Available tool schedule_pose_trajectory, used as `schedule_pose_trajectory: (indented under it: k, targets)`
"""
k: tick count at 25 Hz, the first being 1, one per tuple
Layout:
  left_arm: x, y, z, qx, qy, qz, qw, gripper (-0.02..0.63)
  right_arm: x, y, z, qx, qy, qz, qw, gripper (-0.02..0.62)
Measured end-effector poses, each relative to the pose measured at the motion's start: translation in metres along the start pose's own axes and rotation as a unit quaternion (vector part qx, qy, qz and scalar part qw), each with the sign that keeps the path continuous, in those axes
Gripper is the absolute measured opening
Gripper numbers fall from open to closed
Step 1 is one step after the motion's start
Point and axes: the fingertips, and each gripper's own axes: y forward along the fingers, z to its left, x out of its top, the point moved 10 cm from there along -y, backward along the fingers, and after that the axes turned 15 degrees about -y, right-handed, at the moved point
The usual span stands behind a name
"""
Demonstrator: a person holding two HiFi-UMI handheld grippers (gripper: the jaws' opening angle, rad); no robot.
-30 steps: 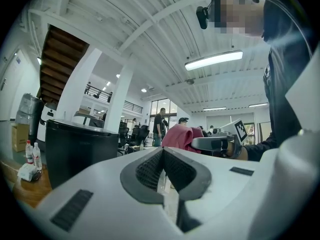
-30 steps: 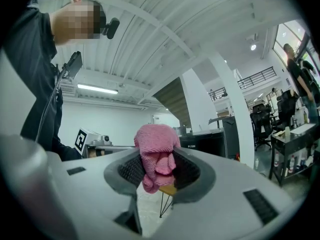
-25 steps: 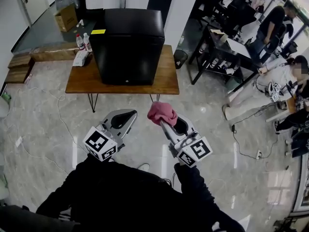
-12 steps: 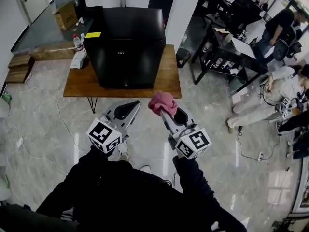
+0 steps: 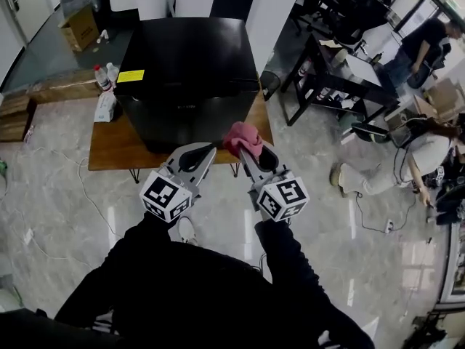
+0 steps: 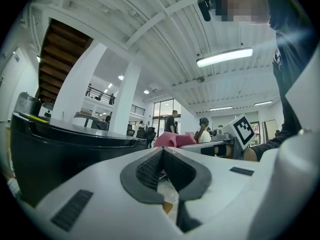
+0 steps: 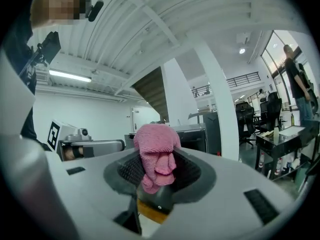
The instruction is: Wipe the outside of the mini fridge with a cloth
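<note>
Pink terry cloth (image 7: pixel 156 156) looks soft, light and floppy; the right gripper (image 5: pixel 249 150) has its jaws clamped on one end, leaving a wad sticking out to press with. Left gripper (image 5: pixel 197 155) seems closed on nothing, though the angle's poor. The black mini fridge (image 5: pixel 189 71) sits just ahead on the wooden bench (image 5: pixel 109 147), rigid and probably slick

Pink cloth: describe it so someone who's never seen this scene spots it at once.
Find the black mini fridge on the wooden table; the person holds two grey grippers out before its near side. The pink cloth is the bunched wad clamped in the right gripper. Nothing else there is pink, and the left gripper beside it is shut and empty.
</note>
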Motion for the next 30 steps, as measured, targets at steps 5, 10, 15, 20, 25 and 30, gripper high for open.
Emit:
schedule_pose_trajectory:
  k: [5,10,15,20,25,30]
  targets:
    - [0.001,0.022,0.055,-0.013,-0.006,0.012,0.9998,0.006,-0.013,0.066,-0.018,-0.029,0.002,0.027,0.999,0.147]
    - [-0.004,0.034,0.09,-0.031,-0.016,0.024,0.9991,0.006,-0.023,0.106,-0.029,-0.051,0.004,0.047,0.998,0.147]
    - [-0.01,0.042,0.119,-0.046,-0.022,0.031,0.9982,0.006,-0.03,0.14,-0.033,-0.07,0.003,0.059,0.996,0.147]
    - [-0.012,0.051,0.137,-0.048,-0.025,0.038,0.9978,0.006,-0.032,0.16,-0.034,-0.083,0.002,0.066,0.994,0.149]
    - [-0.02,0.057,0.145,-0.037,-0.02,0.032,0.9986,0.006,-0.046,0.162,-0.034,-0.082,-0.009,0.065,0.994,0.147]
    - [-0.036,0.068,0.146,-0.022,-0.023,0.019,0.9993,0.006,-0.071,0.16,-0.041,-0.073,-0.008,0.091,0.993,0.147]
